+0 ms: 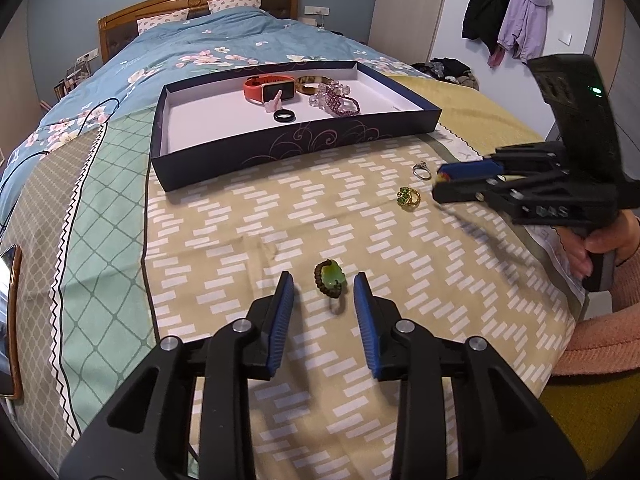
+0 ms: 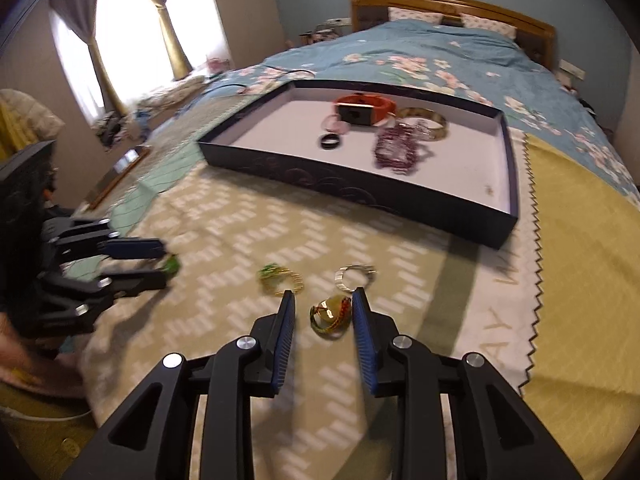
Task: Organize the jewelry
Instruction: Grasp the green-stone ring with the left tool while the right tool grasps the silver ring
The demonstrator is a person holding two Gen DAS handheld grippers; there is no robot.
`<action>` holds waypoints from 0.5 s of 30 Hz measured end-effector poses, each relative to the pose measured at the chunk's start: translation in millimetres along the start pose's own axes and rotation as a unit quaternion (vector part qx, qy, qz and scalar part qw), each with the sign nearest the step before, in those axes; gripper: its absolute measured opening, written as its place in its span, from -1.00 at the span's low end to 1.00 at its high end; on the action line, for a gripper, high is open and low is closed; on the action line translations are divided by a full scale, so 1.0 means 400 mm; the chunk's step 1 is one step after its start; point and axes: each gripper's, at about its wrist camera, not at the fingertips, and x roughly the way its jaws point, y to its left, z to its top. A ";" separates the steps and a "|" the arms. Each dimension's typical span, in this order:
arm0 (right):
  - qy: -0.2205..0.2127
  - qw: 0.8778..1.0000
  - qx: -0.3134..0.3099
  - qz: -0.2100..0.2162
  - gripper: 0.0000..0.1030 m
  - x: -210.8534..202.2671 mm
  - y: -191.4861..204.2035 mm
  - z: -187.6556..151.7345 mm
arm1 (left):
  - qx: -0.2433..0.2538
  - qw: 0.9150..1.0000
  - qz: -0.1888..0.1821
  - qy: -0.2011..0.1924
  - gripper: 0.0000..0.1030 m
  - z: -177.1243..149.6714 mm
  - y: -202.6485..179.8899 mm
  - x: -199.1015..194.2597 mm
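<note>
between the left gripper (image 1: 323,286) jaws lies a green ring (image 1: 330,279), untouched.

Wrist views — close, angled down, facing the shared tray (image 1: 280,148)

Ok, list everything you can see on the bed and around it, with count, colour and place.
shallow cardboard box: one, navy outside, white inside, on the bed
square-faced smartwatch: one, orange strap, in the box
metal bangle: one, gold, in the box
beaded bracelet: one, purple, in the box
plain band ring: one, black, in the box
thin metal ring: one, silver, on the bedspread
green-stone ring: one, gold, beside the silver one
stone pendant: one, green with brown beads, between the left claw's fingers
glossy ring: one, amber, between the right claw's fingers
patterned bedspread: one, beige and white
floral duvet: one, blue
hanging jackets: two, black and lilac, on the wall
left claw: open
right claw: open
</note>
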 end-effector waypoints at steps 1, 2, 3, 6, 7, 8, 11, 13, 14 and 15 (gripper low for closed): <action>-0.006 1.000 0.001 -0.004 -0.46 -0.005 -0.001 0.002 | -0.001 1.000 0.001 0.000 -0.47 0.002 0.001 0.001; -0.012 1.000 0.005 -0.007 -0.46 -0.009 -0.004 0.005 | -0.003 1.000 0.001 0.000 -0.50 0.004 0.003 0.002; -0.021 1.000 0.015 -0.011 -0.46 -0.013 -0.015 0.011 | -0.005 1.000 0.001 0.000 -0.52 0.005 0.005 0.003; -0.027 0.999 0.031 -0.023 -0.46 -0.006 -0.042 0.025 | -0.007 1.000 0.003 0.000 -0.56 0.011 0.009 0.007; -0.025 0.999 0.031 -0.028 -0.46 0.000 -0.046 0.029 | -0.008 1.000 0.003 0.000 -0.56 0.012 0.009 0.007; -0.022 0.999 0.032 -0.030 -0.46 0.008 -0.049 0.032 | -0.008 1.000 0.004 0.000 -0.56 0.013 0.009 0.008; -0.007 0.999 0.028 -0.029 -0.46 0.031 -0.045 0.034 | -0.009 1.000 0.003 0.000 -0.56 0.014 0.009 0.009; -0.003 0.999 0.014 -0.034 -0.46 0.035 -0.033 0.033 | -0.010 1.000 0.002 0.000 -0.56 0.015 0.009 0.010; -0.002 0.999 0.010 -0.037 -0.46 0.036 -0.030 0.033 | -0.009 1.000 0.002 0.000 -0.56 0.016 0.009 0.011; 0.000 0.999 0.008 -0.039 -0.46 0.038 -0.028 0.033 | -0.009 1.000 0.002 0.000 -0.56 0.015 0.009 0.011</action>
